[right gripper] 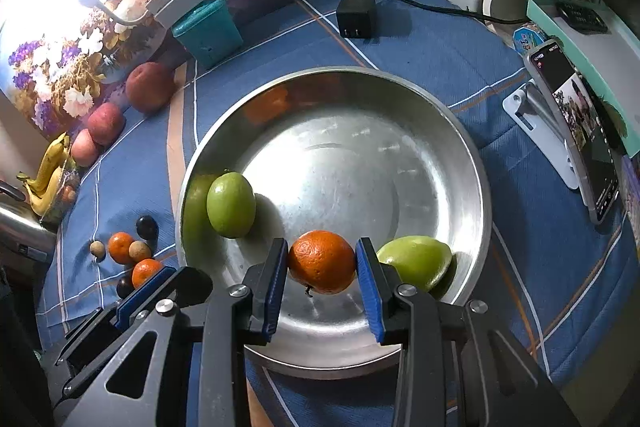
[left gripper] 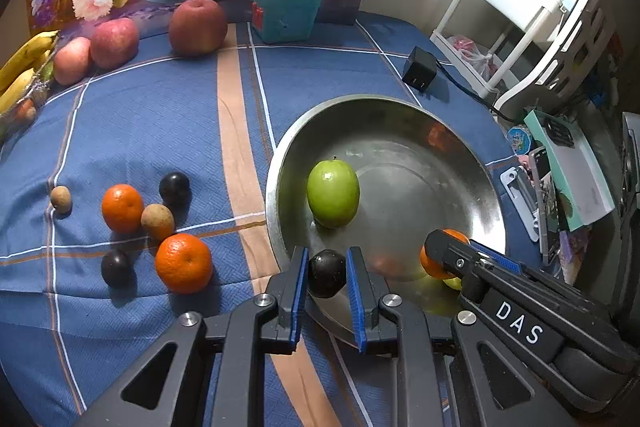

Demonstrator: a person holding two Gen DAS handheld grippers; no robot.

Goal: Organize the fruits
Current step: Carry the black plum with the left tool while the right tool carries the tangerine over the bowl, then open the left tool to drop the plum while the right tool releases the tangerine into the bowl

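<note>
Currently catalogued on the blue checked tablecloth [left gripper: 152,131]: one steel bowl [right gripper: 460,155], set toward the cloth's right edge.

Left gripper [left gripper: 327,273]: clamped on a dark plum [left gripper: 326,271], held over the bowl's near rim.

Right gripper [right gripper: 322,263]: closed on an orange [right gripper: 322,261], held above the bowl's near inner wall.

Bowl contents: one green fruit [right gripper: 231,205] against the left wall; a second green fruit [right gripper: 416,261] at the near right wall, just beside the right gripper.

Loose on the cloth, left of the bowl: two mandarins [left gripper: 122,207] [left gripper: 183,263], two dark plums [left gripper: 174,188] [left gripper: 115,267], two small brown fruits [left gripper: 157,221] [left gripper: 61,199].

Far left edge: three red apples [left gripper: 197,26] in a row, bananas [left gripper: 24,57] beyond them.

Far edge: a teal container [left gripper: 286,11]; a black charger [left gripper: 419,67] nearer the far right corner.
</note>
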